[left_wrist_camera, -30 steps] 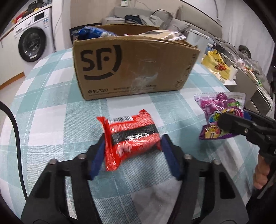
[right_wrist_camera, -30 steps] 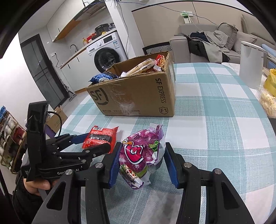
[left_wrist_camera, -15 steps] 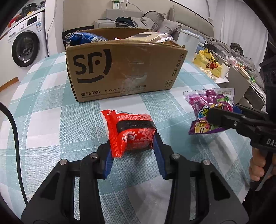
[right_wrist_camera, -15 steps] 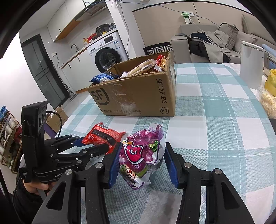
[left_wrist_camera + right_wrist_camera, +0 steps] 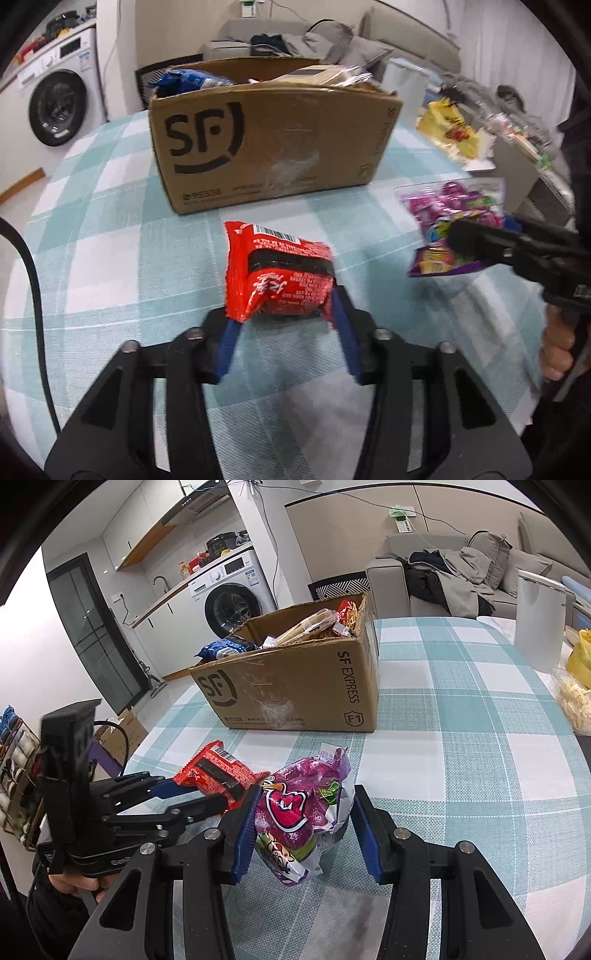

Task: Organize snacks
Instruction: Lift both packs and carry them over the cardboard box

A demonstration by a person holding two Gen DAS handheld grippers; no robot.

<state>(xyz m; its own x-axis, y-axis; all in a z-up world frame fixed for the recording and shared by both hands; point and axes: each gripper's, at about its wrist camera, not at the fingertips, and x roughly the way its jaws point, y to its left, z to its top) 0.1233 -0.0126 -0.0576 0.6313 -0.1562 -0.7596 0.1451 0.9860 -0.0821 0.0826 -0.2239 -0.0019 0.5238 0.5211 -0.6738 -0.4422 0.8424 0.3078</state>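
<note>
The left gripper pinches the red snack packet between its blue pads and has lifted it clear of the checked tablecloth since a second ago, when the packet lay flat between wider-spread fingers. The right gripper clamps the purple candy bag as before, now raised a little, its lower end hanging above the cloth. The two grippers sit close side by side, the red packet just left of the purple bag. Ahead of both stands the open cardboard box, already holding a blue packet and other snacks; its near wall stands between the held packets and the inside. Beyond it, a washing machine and a sofa are visible.
</note>
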